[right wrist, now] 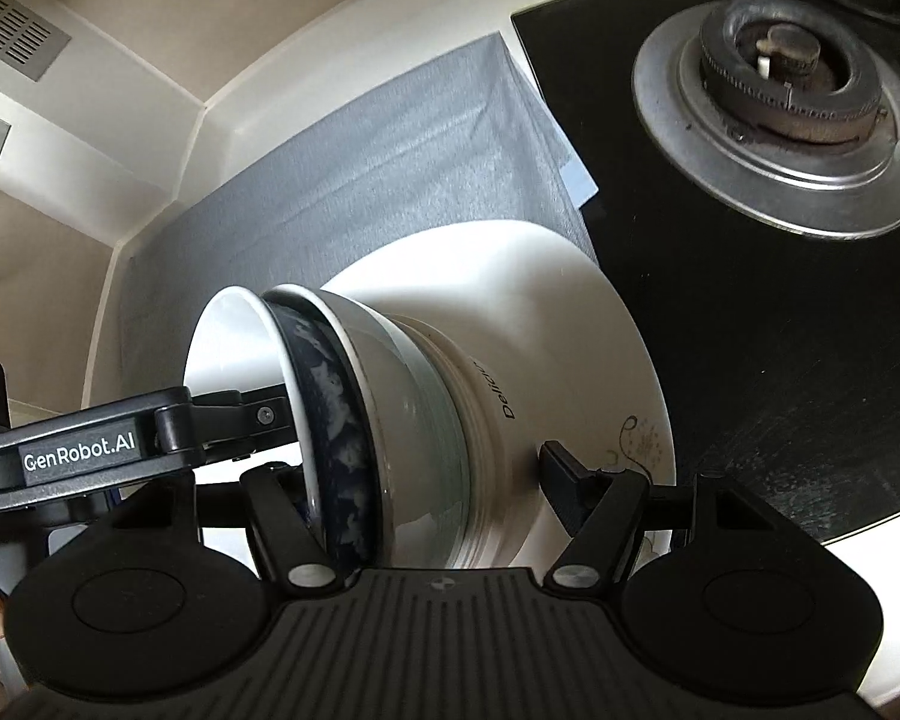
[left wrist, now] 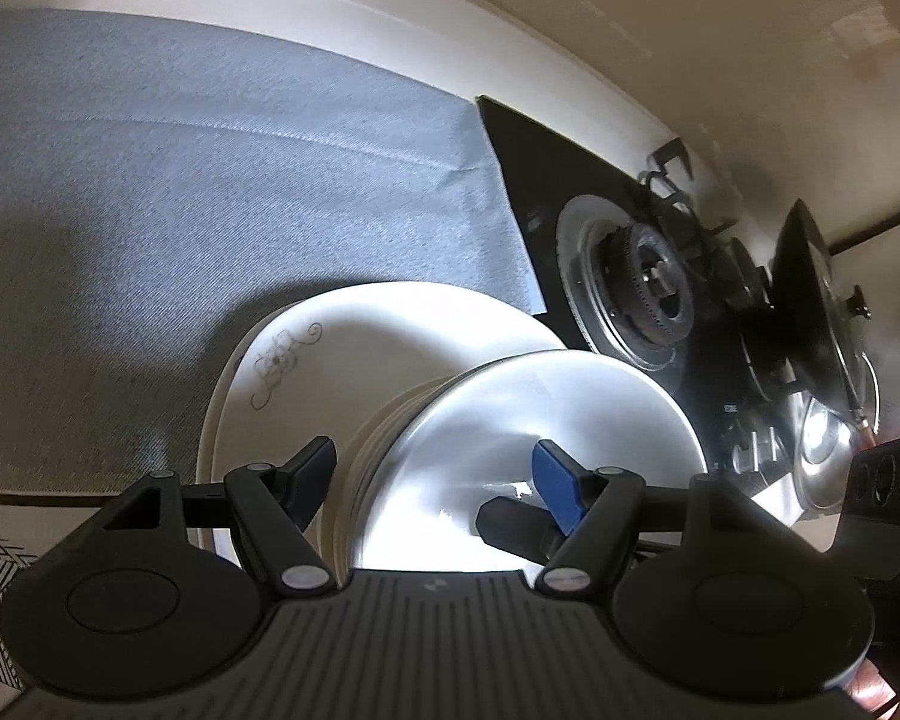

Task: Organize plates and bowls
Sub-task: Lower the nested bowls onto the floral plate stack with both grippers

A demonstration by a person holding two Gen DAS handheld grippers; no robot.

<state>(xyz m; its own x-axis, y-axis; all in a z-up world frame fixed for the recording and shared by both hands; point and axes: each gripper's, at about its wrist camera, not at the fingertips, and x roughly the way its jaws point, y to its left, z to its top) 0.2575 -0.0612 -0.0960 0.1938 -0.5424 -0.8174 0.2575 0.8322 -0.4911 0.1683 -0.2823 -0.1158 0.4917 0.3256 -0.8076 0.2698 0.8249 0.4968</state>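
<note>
A stack of nested bowls [left wrist: 510, 414] stands on a white plate with a floral print [left wrist: 306, 354], which lies on a grey mat. The stack holds a white top bowl, a dark blue patterned bowl [right wrist: 342, 420], a pale green one and a ribbed white base bowl. My left gripper [left wrist: 432, 462] straddles the stack's wall, with one finger outside and the blue pad inside the top bowl. My right gripper [right wrist: 420, 468] spans the stack from the other side. Its right finger lies against the ribbed bowl and its left finger is hidden inside the top bowl. Both look shut on the stack.
A black gas hob [right wrist: 720, 312] borders the mat [left wrist: 180, 180] on the right, with a burner [right wrist: 780, 78] close to the plate [right wrist: 558, 300]. A dark pan [left wrist: 804, 288] and a shiny pot [left wrist: 822, 438] stand further along the hob. A cream wall rises behind.
</note>
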